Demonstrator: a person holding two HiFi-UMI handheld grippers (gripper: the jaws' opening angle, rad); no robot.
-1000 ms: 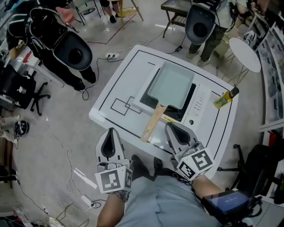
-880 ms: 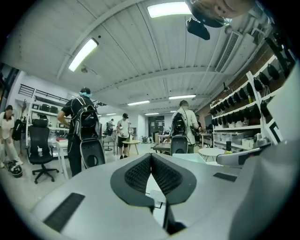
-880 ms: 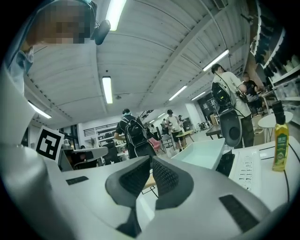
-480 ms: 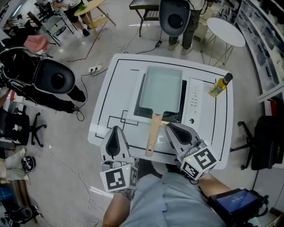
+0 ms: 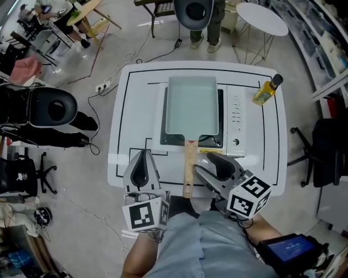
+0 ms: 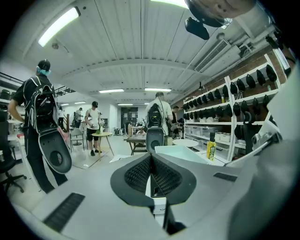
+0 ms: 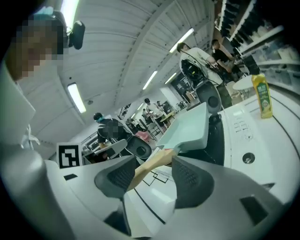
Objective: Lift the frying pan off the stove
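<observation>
A pale green rectangular frying pan (image 5: pixel 193 111) sits on the stove (image 5: pixel 236 117), which stands on the white table (image 5: pixel 130 108). Its wooden handle (image 5: pixel 189 168) points toward me. My right gripper (image 5: pixel 205 166) is just right of the handle's end, and its jaws are opening. In the right gripper view the handle (image 7: pixel 151 165) shows beyond the gap, untouched by the right gripper (image 7: pixel 152 174), with the pan (image 7: pixel 190 126) behind it. My left gripper (image 5: pixel 142 163) hovers left of the handle over the table's near edge. In its own view the left gripper (image 6: pixel 151 174) is shut and empty, and the pan (image 6: pixel 180 152) lies ahead.
A yellow oil bottle (image 5: pixel 265 91) stands at the table's far right corner, right of the stove's control panel (image 5: pixel 235 111). A person (image 5: pixel 196 13) stands at the far edge, another person (image 5: pixel 49 111) to the left. A round white side table (image 5: pixel 262 19) is beyond.
The right gripper's jaws have gone from shut to open and turned toward the handle. The head view has swung so the table sits squarer. The pan has stayed on the stove.
</observation>
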